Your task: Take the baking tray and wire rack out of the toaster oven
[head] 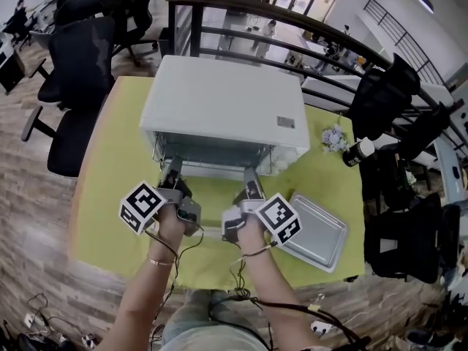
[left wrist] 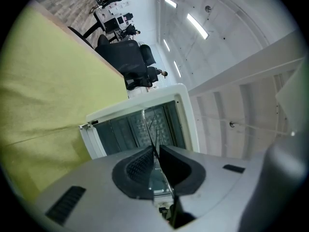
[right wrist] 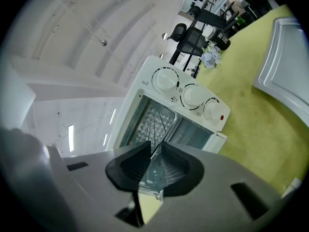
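- Straight ahead of both tongs, the silver wire rack (head: 212, 156) sits in the mouth of the white toaster oven (head: 223, 104), with its long axis crosswise to me.
- My left tongs (head: 172, 169) and right tongs (head: 251, 178) are each narrowed onto its front wire, equally near.
- The flat silver baking tray (head: 319, 232) already lies on the yellow-green table (head: 117, 159), to my right.
- I judge the pull to be straight back.

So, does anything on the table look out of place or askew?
Only small things. The tray lies at an angle near the table's front right corner, close to its edge. A dark bottle at the right edge seems to lie on its side. Nothing spilled or damaged shows.
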`<state>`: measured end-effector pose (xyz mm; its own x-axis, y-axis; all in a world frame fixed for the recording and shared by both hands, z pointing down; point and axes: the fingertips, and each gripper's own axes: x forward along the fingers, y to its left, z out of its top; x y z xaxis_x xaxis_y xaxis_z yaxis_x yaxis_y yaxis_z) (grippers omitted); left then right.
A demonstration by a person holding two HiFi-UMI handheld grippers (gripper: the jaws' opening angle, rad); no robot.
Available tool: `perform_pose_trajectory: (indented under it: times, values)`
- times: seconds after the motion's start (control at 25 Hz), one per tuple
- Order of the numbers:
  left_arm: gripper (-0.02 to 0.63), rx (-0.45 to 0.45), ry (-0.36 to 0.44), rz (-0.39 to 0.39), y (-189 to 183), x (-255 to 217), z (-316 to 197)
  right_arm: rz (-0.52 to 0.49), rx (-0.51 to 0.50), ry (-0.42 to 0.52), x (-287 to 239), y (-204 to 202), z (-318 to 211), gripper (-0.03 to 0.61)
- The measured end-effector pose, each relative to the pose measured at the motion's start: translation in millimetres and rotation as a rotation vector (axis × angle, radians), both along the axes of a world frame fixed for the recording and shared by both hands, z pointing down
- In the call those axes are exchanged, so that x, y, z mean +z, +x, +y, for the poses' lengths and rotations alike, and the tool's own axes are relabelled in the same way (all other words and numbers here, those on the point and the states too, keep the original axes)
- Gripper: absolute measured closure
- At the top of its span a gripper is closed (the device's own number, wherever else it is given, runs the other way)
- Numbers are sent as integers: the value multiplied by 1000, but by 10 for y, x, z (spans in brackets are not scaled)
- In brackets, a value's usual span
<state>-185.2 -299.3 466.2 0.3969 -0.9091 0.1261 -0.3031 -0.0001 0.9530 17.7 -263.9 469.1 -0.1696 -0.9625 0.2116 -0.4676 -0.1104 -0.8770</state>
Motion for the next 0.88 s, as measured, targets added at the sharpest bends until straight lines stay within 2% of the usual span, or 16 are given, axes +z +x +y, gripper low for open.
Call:
perform_pose_trajectory:
  times: [0.88]
  values:
    - [581,-8,-13,-14,-57,-26,521,8,-28,-11,-38,-72,517,515]
